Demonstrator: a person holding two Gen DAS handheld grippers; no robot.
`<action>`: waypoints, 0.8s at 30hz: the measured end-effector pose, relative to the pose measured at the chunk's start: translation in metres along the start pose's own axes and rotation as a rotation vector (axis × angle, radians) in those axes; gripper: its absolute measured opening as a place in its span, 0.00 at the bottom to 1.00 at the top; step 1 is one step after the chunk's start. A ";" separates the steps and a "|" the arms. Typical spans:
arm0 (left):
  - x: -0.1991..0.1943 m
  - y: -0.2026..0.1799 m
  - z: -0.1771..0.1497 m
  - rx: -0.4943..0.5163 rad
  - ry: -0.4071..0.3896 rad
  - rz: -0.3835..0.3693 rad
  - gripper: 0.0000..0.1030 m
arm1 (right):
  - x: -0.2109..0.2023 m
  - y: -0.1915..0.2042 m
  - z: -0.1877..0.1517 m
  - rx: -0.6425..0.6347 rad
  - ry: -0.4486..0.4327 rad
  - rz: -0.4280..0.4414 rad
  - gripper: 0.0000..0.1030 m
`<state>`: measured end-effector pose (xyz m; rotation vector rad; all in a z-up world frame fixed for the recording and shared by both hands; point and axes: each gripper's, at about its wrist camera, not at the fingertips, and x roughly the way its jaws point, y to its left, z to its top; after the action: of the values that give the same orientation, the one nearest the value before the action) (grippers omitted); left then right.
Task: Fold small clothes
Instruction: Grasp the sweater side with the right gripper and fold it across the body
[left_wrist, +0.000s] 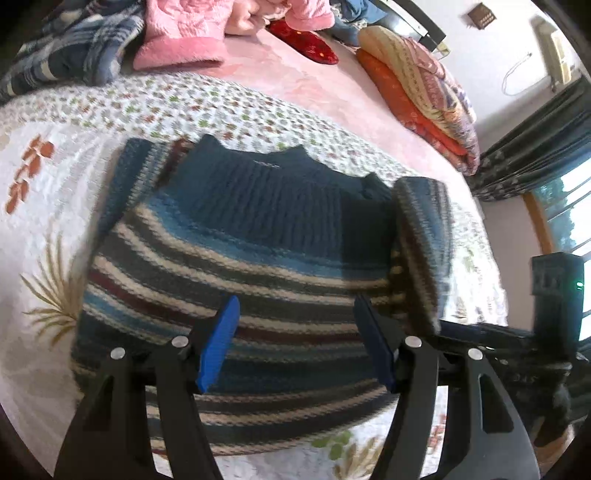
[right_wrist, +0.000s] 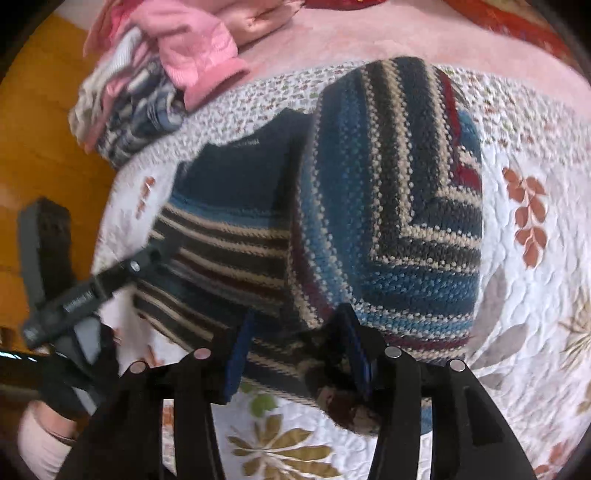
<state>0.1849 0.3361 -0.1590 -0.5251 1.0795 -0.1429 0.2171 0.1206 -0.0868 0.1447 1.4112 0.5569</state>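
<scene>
left gripper (left_wrist: 295, 339): black plastic arms, 2 blue pads, 4 round silver screws | right gripper (right_wrist: 299, 347): same black build, 2 blue pads, 4 silver screws | black box on the other tool with a small green light | pale sleeve (right_wrist: 40, 439) with a thin band

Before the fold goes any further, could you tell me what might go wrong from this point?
1. The right sleeve, already folded in, sits bulky; the open right gripper beside its cuff could snag the loose knit and drag it back out.
2. The open left gripper hovers over the striped sweater; a shallow pinch may lift only one layer and leave the fold crooked.
3. The quilt underneath could get pinched along.
</scene>
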 end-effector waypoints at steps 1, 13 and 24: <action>0.002 -0.003 -0.001 -0.003 0.005 -0.013 0.63 | -0.005 -0.005 0.001 0.022 -0.004 0.034 0.48; 0.048 -0.062 -0.007 -0.009 0.131 -0.224 0.71 | -0.068 -0.084 0.004 0.240 -0.138 0.071 0.49; 0.101 -0.088 -0.013 -0.001 0.206 -0.283 0.75 | -0.055 -0.151 -0.011 0.326 -0.102 -0.038 0.49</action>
<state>0.2341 0.2185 -0.2026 -0.6734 1.2006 -0.4532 0.2461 -0.0376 -0.1025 0.4010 1.3943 0.2803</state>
